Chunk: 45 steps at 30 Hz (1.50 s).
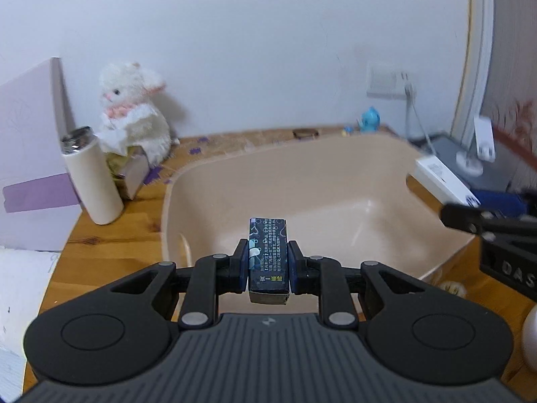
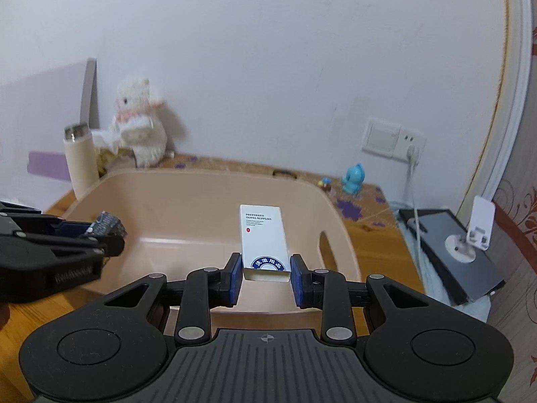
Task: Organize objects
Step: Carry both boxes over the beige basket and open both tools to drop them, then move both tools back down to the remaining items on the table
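A beige plastic bin (image 1: 335, 168) sits on the wooden table; it also shows in the right wrist view (image 2: 188, 188). My left gripper (image 1: 267, 262) is shut on a small dark blue box (image 1: 267, 255) with printed text, held over the bin's near rim. That box also shows at the left of the right wrist view (image 2: 107, 226). My right gripper (image 2: 265, 272) is shut on a white box (image 2: 263, 238) marked "hotel supplies", held over the bin's near side. The right gripper's tip shows at the right edge of the left wrist view (image 1: 470, 220).
A cream flask (image 1: 90, 174), a white plush rabbit (image 1: 134, 117) and a lilac board (image 1: 30, 141) stand at the back left. A blue toy figure (image 2: 352, 179), a wall socket with cable (image 2: 392, 139) and a grey device with a white stand (image 2: 470, 245) are at the right.
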{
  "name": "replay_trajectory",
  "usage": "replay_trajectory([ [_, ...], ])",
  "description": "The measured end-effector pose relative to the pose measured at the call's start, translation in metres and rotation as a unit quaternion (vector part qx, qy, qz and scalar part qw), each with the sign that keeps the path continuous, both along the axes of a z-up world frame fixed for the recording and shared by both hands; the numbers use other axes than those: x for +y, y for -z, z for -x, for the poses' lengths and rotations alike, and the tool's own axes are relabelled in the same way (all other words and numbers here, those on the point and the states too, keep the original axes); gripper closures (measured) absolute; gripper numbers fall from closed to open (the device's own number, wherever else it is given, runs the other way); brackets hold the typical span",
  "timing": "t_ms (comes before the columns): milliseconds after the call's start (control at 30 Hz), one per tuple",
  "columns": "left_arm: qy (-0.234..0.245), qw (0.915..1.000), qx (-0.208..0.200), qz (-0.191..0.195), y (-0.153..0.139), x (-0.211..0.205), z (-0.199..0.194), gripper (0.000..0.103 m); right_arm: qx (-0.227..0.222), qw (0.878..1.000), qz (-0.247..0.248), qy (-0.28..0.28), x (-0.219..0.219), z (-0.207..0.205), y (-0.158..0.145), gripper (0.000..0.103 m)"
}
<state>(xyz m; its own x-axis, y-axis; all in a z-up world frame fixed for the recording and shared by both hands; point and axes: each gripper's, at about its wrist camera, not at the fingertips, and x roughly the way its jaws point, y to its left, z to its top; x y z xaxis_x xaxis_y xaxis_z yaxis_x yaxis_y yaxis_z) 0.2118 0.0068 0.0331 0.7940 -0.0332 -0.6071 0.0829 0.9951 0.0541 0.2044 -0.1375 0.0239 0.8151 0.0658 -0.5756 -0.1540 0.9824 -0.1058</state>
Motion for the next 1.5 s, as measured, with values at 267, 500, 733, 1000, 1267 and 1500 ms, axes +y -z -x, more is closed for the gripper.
replay_trajectory([
  [267, -0.004, 0.9995, 0.024, -0.018, 0.020, -0.003, -0.013, 0.071, 0.009, 1.000, 0.012, -0.002, 0.004, 0.001, 0.011, 0.059],
  [500, -0.002, 1.0000, -0.006, -0.001, -0.003, 0.005, 0.017, 0.021, -0.026, 0.999, 0.019, 0.000, -0.004, 0.032, -0.010, 0.033],
  [733, 0.005, 0.9998, -0.022, 0.001, -0.018, 0.014, 0.052, 0.015, -0.031, 0.999, 0.009, 0.005, -0.021, 0.064, -0.021, 0.018],
  [1000, 0.012, 0.9994, -0.024, 0.022, -0.021, 0.030, 0.088, 0.008, 0.000, 1.000, 0.021, 0.012, -0.028, 0.082, 0.002, 0.007],
  [1267, 0.005, 0.9997, 0.021, 0.011, 0.013, 0.034, 0.092, 0.008, 0.046, 0.998, 0.037, 0.020, -0.033, 0.082, 0.038, 0.003],
  [1500, -0.002, 0.9973, 0.073, 0.010, 0.049, 0.039, 0.078, 0.008, 0.077, 0.996, 0.029, 0.034, -0.044, 0.069, 0.060, 0.002],
])
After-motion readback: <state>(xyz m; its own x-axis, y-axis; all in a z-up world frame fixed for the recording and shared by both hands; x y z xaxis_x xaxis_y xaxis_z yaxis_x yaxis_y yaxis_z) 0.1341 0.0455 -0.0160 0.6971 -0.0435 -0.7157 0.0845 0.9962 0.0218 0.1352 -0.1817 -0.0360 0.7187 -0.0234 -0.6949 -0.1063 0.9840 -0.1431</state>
